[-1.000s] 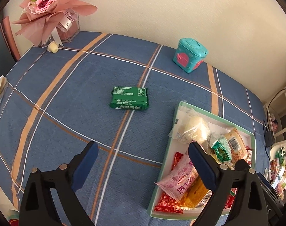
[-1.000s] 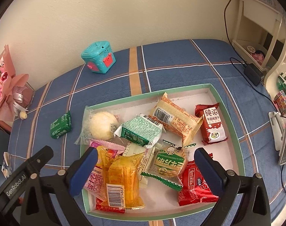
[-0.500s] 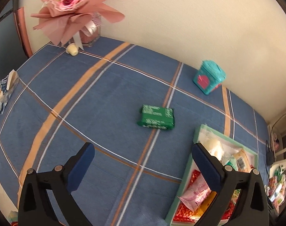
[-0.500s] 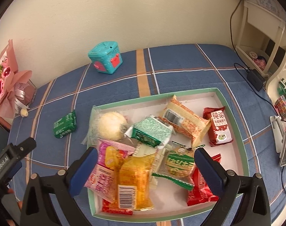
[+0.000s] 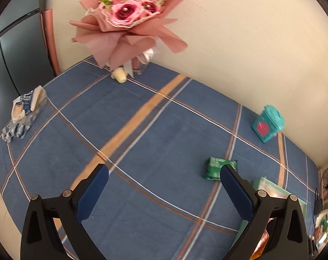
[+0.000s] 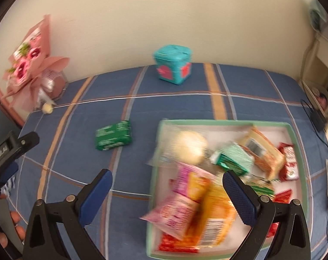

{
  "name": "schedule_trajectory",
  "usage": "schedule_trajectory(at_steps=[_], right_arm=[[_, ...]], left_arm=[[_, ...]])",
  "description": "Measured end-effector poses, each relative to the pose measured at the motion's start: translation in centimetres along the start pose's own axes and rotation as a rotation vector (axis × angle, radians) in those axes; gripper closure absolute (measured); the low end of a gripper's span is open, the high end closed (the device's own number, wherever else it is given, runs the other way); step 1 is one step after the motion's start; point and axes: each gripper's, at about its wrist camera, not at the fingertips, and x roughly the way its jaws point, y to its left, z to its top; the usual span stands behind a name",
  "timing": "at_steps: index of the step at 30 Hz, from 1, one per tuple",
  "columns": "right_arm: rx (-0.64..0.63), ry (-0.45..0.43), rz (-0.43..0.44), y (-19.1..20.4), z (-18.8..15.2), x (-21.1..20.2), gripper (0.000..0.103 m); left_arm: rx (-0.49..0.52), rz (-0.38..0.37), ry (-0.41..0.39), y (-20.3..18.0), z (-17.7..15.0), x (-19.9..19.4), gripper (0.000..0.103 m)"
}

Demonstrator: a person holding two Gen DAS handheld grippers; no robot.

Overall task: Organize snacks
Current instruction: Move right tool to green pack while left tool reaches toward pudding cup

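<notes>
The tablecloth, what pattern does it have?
Blue tablecloth crossed by orange, brown and white stripes forming a large plaid; clearest in the left wrist view.

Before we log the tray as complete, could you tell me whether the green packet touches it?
Apart: the right wrist view shows blue cloth between the green packet and the tray.

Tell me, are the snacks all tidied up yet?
Not quite. Most snack packets already lie in the green-rimmed tray. Nothing is in hand: the left gripper and the right gripper are both open and empty. One green snack packet is left out on the blue plaid tablecloth, apart from the tray.
</notes>
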Motion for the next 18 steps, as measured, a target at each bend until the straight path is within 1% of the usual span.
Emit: schedule_trajectory(at_steps=[4, 8, 12, 14, 16, 17, 18], right_arm=[[-0.017, 0.002, 0.064, 2.2, 0.6, 0.6, 0.0], [-0.004, 0.022, 0.118, 3.8, 1.3, 1.9, 0.0], [-0.027, 0.034, 0.112, 5.5, 2.2, 3.3, 0.001], [-0.032, 0.044, 0.109, 5.9, 2.5, 4.0, 0.004], [-0.043, 0.062, 0.104, 6.6, 2.7, 5.1, 0.005], [-0.049, 0.072, 0.099, 6.8, 2.8, 5.6, 0.005], [-0.056, 0.082, 0.094, 7.2, 3.0, 6.3, 0.005]], left_arm=[[-0.014, 0.016, 0.023, 1.1, 0.5, 0.7, 0.0], [0.009, 0.043, 0.063, 1.7, 0.8, 2.0, 0.0], [0.035, 0.037, 0.11, 2.1, 1.1, 3.6, 0.0], [0.039, 0.032, 0.129, 2.3, 1.3, 4.4, 0.0], [0.043, 0.036, 0.15, 2.6, 1.6, 5.4, 0.0], [0.056, 0.036, 0.149, 2.7, 1.9, 5.8, 0.0], [0.081, 0.043, 0.132, 2.7, 2.1, 6.1, 0.0]])
